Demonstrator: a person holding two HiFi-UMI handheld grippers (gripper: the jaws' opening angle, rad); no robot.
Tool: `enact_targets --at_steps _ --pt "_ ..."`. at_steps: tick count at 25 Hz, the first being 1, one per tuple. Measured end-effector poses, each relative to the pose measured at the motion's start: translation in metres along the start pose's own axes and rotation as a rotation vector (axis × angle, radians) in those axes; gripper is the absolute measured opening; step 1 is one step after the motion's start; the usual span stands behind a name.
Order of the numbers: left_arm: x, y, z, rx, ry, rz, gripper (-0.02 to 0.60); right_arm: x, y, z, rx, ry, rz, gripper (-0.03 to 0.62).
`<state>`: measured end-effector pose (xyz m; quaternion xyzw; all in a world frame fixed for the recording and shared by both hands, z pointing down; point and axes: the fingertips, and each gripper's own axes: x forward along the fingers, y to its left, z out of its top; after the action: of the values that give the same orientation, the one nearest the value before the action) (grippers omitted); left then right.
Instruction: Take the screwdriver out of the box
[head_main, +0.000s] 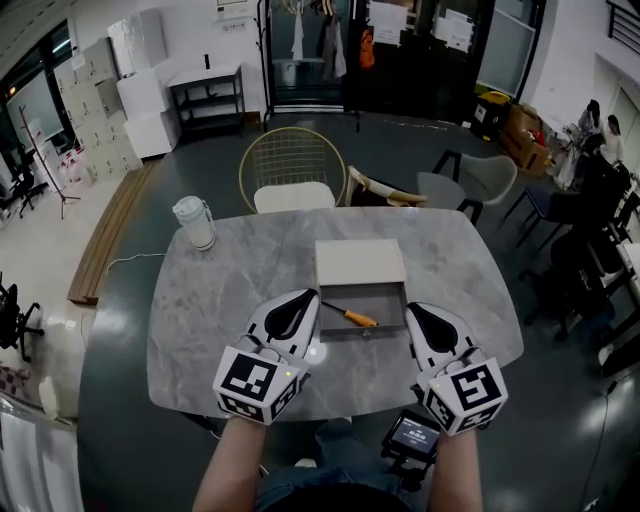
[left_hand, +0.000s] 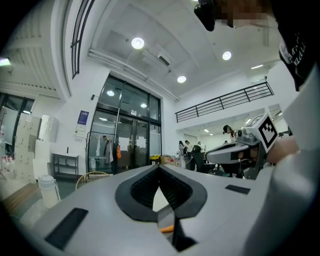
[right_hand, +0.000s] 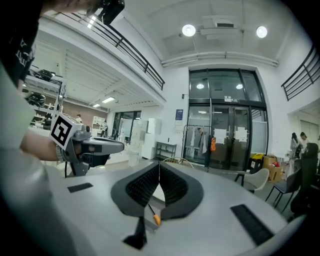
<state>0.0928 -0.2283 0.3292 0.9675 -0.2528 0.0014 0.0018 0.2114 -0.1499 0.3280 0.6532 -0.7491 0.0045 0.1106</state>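
The screwdriver (head_main: 350, 316) is judged light and rigid. Its thin metal shaft is probably slick, so the thicker orange handle is the recommended grip point. It lies diagonally in the open box (head_main: 385, 300), shaft end nearest the left gripper (head_main: 311, 297). That gripper and the right gripper (head_main: 412, 309) flank the box, jaws together, holding nothing.

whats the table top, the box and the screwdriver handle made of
Table top: grey veined stone look, marble or a laminate copy, faint sheen. Box: matte cream board, probably cardboard, crisp flat panels. Screwdriver handle: smooth orange, likely plastic.
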Motion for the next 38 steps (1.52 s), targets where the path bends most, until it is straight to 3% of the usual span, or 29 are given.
enact_targets --at_steps 7,19,26,33,38 --pt "0.052 0.035 -0.011 -0.016 0.03 0.108 0.012 0.062 -0.049 -0.013 0.022 0.044 0.109 0.026" --pt "0.079 0.083 -0.048 -0.058 0.116 0.246 0.012 0.131 -0.066 -0.051 0.09 0.149 0.228 0.026" --pt "0.074 0.102 -0.098 -0.132 0.207 0.32 0.012 0.16 -0.049 -0.105 0.086 0.306 0.317 0.026" --pt "0.056 0.107 -0.15 -0.219 0.311 0.342 0.012 0.17 -0.015 -0.172 0.077 0.55 0.417 0.026" --pt "0.039 0.113 -0.185 -0.298 0.369 0.37 0.012 0.169 0.008 -0.206 -0.007 0.673 0.47 0.026"
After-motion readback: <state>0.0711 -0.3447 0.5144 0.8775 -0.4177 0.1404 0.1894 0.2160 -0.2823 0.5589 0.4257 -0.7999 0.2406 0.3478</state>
